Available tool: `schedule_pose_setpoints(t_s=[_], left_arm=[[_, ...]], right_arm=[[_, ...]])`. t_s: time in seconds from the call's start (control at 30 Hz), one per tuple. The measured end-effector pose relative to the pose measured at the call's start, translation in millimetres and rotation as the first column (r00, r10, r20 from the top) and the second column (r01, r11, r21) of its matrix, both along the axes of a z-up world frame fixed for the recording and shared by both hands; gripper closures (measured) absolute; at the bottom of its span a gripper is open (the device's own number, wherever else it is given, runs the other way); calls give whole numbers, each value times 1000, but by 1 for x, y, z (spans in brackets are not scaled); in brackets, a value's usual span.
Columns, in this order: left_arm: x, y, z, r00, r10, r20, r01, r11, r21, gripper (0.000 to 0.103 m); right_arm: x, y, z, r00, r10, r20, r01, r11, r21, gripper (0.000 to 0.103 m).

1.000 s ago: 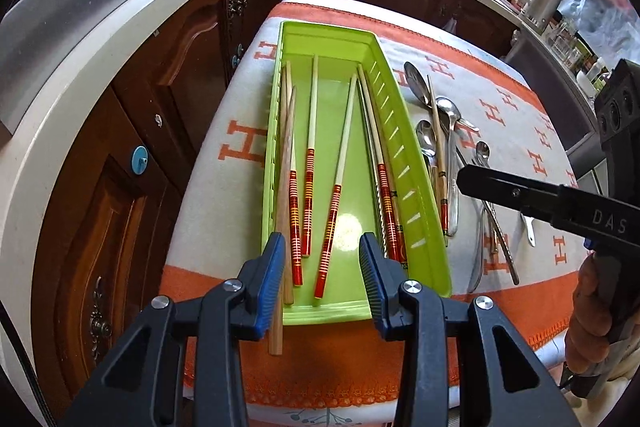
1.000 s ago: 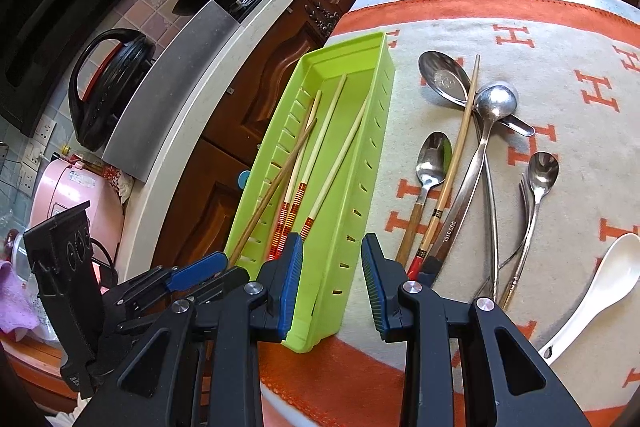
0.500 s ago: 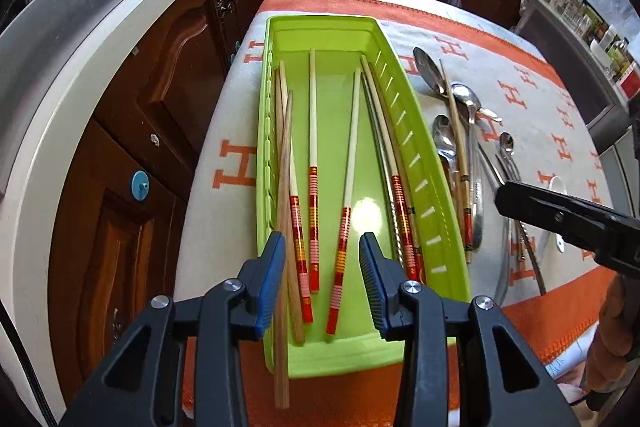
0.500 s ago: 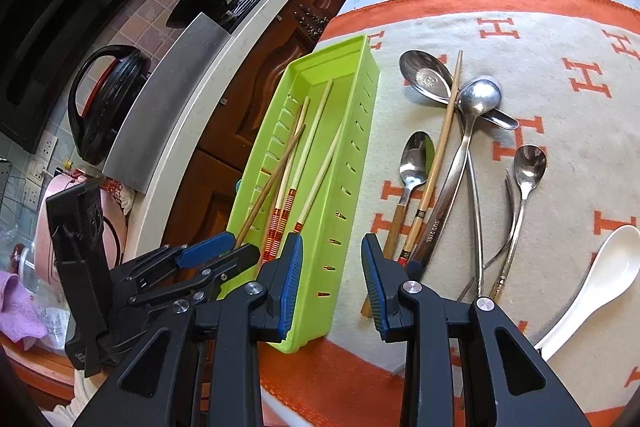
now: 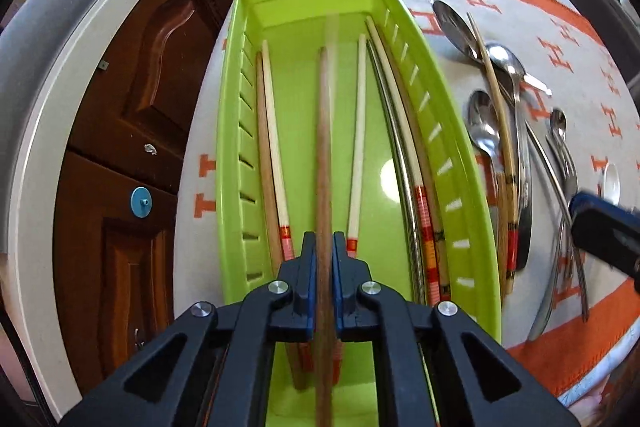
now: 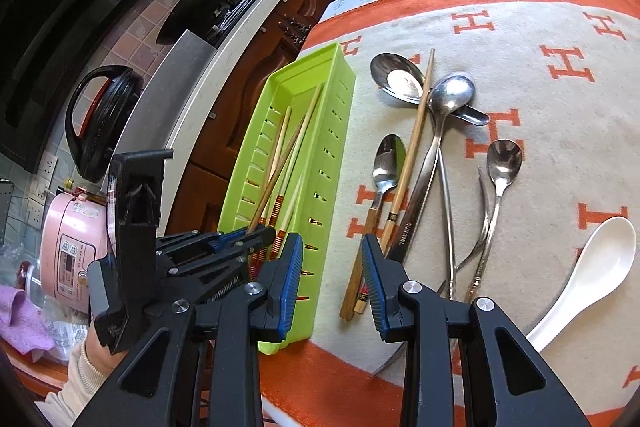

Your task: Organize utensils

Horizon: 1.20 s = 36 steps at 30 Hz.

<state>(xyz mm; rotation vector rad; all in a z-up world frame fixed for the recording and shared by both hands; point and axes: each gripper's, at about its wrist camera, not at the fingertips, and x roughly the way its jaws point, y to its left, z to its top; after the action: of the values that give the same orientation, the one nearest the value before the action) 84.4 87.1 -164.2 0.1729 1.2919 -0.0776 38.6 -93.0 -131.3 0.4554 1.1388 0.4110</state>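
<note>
Many orange "H" letters on blanket (image 6: 560, 155), spoon handle (image 6: 408, 227) print unreadable

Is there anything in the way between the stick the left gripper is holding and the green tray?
Nothing visible blocks it. The left gripper is shut on the brown chopstick, which already hangs over the green tray, above a bare strip of floor between the other chopsticks lying there.

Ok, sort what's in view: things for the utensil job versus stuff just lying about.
Job: green tray, chopsticks in it, brown chopstick in left gripper, loose chopstick, metal spoons, white spoon.

Lying about: pink rice cooker, black pan lid.
</note>
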Motion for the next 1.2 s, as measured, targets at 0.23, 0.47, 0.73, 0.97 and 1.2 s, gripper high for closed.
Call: schedule_pose_setpoints(t_s=[0.23,0.47,0.73,0.97,1.2], left_arm=[[24,8,9,997,77,16,-76,995,-57,72],[19,3,41,990,88,106,-79,993,-88,51],[7,-27,69,986,41,159,-19,990,-137,51],[8,-51,80,986,-4,169,38,979,-201,51],[22,-74,76,988,-39,149,76,965,-251,56]], right_arm=[[4,-10,-5,1000,-24,-8,24,1000,3,72],[7,-23,-8,999,-51,-13,51,999,-4,72],[9,-43,-2,995,-97,-3,97,995,-25,72],[8,-69,13,989,-150,16,150,988,-38,72],[11,-100,24,978,-209,31,210,977,-49,72]])
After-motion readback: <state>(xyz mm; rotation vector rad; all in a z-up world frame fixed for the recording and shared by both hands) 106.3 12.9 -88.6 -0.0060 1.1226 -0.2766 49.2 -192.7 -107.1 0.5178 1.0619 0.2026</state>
